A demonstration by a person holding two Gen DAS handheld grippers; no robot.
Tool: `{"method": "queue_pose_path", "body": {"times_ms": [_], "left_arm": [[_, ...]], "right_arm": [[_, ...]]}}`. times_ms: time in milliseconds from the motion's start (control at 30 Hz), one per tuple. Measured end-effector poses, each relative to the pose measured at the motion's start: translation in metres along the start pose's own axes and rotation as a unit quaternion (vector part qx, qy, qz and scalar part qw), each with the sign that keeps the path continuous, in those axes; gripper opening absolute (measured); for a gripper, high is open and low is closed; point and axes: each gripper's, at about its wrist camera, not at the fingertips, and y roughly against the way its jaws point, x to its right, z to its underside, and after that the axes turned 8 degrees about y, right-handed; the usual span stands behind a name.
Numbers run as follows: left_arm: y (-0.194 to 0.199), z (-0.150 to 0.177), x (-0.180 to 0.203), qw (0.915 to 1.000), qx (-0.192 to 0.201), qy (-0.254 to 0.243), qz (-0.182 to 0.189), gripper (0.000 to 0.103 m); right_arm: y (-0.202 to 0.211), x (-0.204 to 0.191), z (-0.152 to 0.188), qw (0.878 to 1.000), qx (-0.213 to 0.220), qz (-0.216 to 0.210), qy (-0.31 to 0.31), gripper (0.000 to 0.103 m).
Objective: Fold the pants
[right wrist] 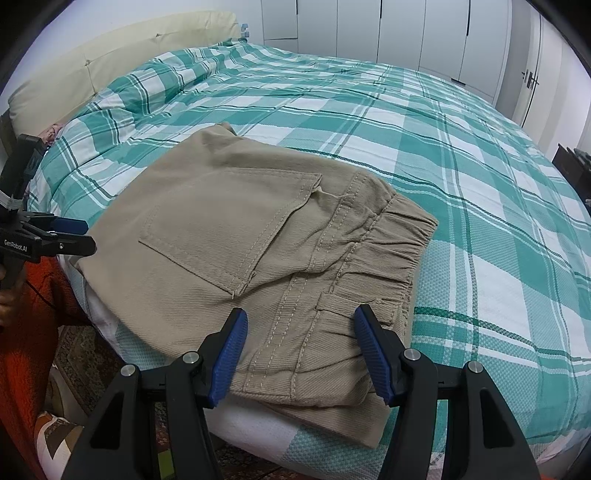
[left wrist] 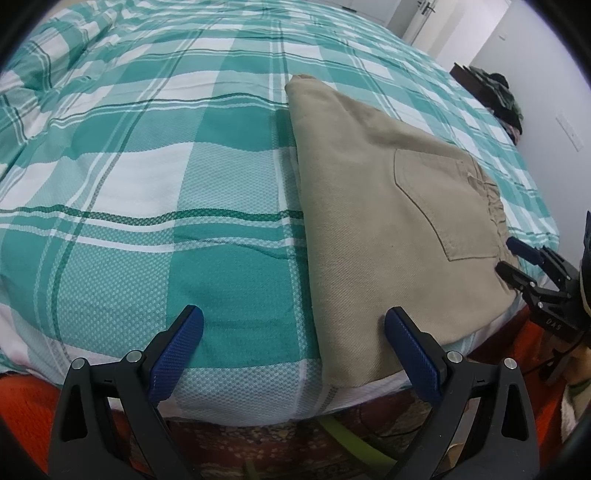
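left wrist view: left gripper (left wrist: 293,325) spread wide, pinching nothing, at near bed (left wrist: 147,184) edge; right pad over the pants (left wrist: 388,221) corner
right wrist view: right gripper (right wrist: 299,332) spread, above waistband of folded pants (right wrist: 258,240); pads not pressing cloth

Checked bedspread (right wrist: 461,166), white wardrobes (right wrist: 406,33) (doors closed).

White lettering "GenRobot.AI" is showing on the left gripper (right wrist: 79,236); "DAS" is showing on the right gripper (left wrist: 517,264) at three o'clock.
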Motion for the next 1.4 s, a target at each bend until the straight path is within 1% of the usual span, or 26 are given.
{"method": "queue_pose_path", "body": {"times_ms": [200, 267, 300, 333, 367, 433, 467, 500, 533, 567, 600, 667, 700, 800, 900, 933, 967, 1000, 1033, 1067, 1133, 1167, 1233, 1300, 1333, 1400], "left_arm": [[0.004, -0.001, -0.005, 0.9999, 0.003, 0.013, 0.006, 0.099], [0.006, -0.004, -0.009, 0.9997, 0.006, 0.022, 0.008, 0.099], [0.007, -0.006, -0.012, 0.9995, 0.006, 0.028, 0.011, 0.099], [0.009, -0.009, -0.017, 0.9991, 0.007, 0.038, 0.018, 0.099], [0.01, -0.012, -0.02, 0.9985, 0.007, 0.048, 0.026, 0.099], [0.011, -0.019, -0.03, 0.9956, 0.004, 0.077, 0.054, 0.098], [0.011, -0.024, -0.035, 0.9922, -0.001, 0.097, 0.079, 0.098], [0.01, -0.027, -0.039, 0.9887, -0.008, 0.111, 0.1, 0.098], [0.006, -0.032, -0.042, 0.9836, -0.019, 0.124, 0.129, 0.098], [0.003, -0.035, -0.042, 0.9811, -0.026, 0.129, 0.142, 0.098], [-0.001, -0.038, -0.041, 0.98, -0.033, 0.13, 0.148, 0.098], [-0.012, -0.043, -0.035, 0.982, -0.048, 0.121, 0.137, 0.098], [-0.017, -0.046, -0.03, 0.9837, -0.054, 0.113, 0.129, 0.098], [-0.027, -0.052, -0.011, 0.9863, -0.064, 0.086, 0.126, 0.098], [-0.038, -0.058, 0.005, 0.984, -0.076, 0.072, 0.144, 0.098], [-0.042, -0.059, 0.011, 0.9838, -0.08, 0.069, 0.145, 0.098], [-0.047, -0.06, 0.018, 0.9853, -0.083, 0.06, 0.137, 0.093], [-0.047, -0.058, 0.023, 0.9861, -0.084, 0.052, 0.134, 0.083], [-0.049, -0.057, 0.029, 0.9872, -0.088, 0.038, 0.127, 0.062], [-0.048, -0.057, 0.035, 0.9917, -0.08, 0.016, 0.099, 0.044], [-0.039, -0.056, 0.042, 0.9945, -0.064, -0.013, 0.082, 0.021], [-0.033, -0.056, 0.043, 0.9949, -0.057, -0.018, 0.081, 0.014], [-0.016, -0.06, 0.048, 0.9954, -0.038, -0.022, 0.085, 0.011], [0.007, -0.072, 0.054, 0.9938, -0.011, -0.023, 0.108, 0.011], [0.013, -0.079, 0.055, 0.993, -0.003, -0.023, 0.116, 0.011], [0.035, -0.101, 0.061, 0.9921, 0.033, -0.032, 0.117, 0.011]], "right_arm": [[0.006, 0.004, -0.002, 1.0, 0.007, -0.006, -0.012, 0.061], [0.014, 0.013, -0.002, 0.998, 0.024, -0.032, -0.043, 0.061], [0.019, 0.022, -0.001, 0.995, 0.037, -0.056, -0.072, 0.06], [0.025, 0.034, 0.002, 0.989, 0.053, -0.085, -0.11, 0.06], [0.028, 0.041, 0.002, 0.985, 0.063, -0.097, -0.131, 0.06], [0.041, 0.067, 0.009, 0.97, 0.099, -0.104, -0.198, 0.06], [0.046, 0.08, 0.013, 0.962, 0.115, -0.102, -0.228, 0.06], [0.047, 0.098, 0.018, 0.95, 0.124, -0.105, -0.267, 0.06], [0.045, 0.109, 0.022, 0.941, 0.12, -0.113, -0.295, 0.06], [0.038, 0.123, 0.027, 0.929, 0.107, -0.13, -0.328, 0.06], [0.032, 0.131, 0.031, 0.921, 0.094, -0.148, -0.347, 0.06], [0.018, 0.14, 0.035, 0.911, 0.067, -0.183, -0.363, 0.06], [0.008, 0.141, 0.036, 0.909, 0.044, -0.195, -0.365, 0.06], [-0.015, 0.14, 0.033, 0.912, -0.001, -0.21, -0.352, 0.06], [-0.032, 0.137, 0.022, 0.915, -0.02, -0.227, -0.333, 0.063], [-0.039, 0.135, 0.017, 0.919, -0.032, -0.226, -0.321, 0.063], [-0.047, 0.134, 0.011, 0.925, -0.045, -0.224, -0.304, 0.063], [-0.05, 0.132, 0.012, 0.927, -0.048, -0.226, -0.296, 0.064], [-0.055, 0.133, 0.01, 0.925, -0.052, -0.231, -0.299, 0.064], [-0.058, 0.135, 0.011, 0.922, -0.056, -0.236, -0.303, 0.063], [-0.058, 0.137, 0.008, 0.921, -0.059, -0.237, -0.302, 0.049], [-0.054, 0.133, 0.005, 0.927, -0.055, -0.231, -0.289, 0.046], [-0.039, 0.121, -0.004, 0.947, -0.046, -0.198, -0.248, 0.038], [-0.021, 0.11, -0.019, 0.962, -0.032, -0.17, -0.213, 0.031], [-0.013, 0.108, -0.026, 0.964, -0.022, -0.168, -0.206, 0.029], [0.004, 0.104, -0.046, 0.968, -0.001, -0.166, -0.189, 0.029]]}}
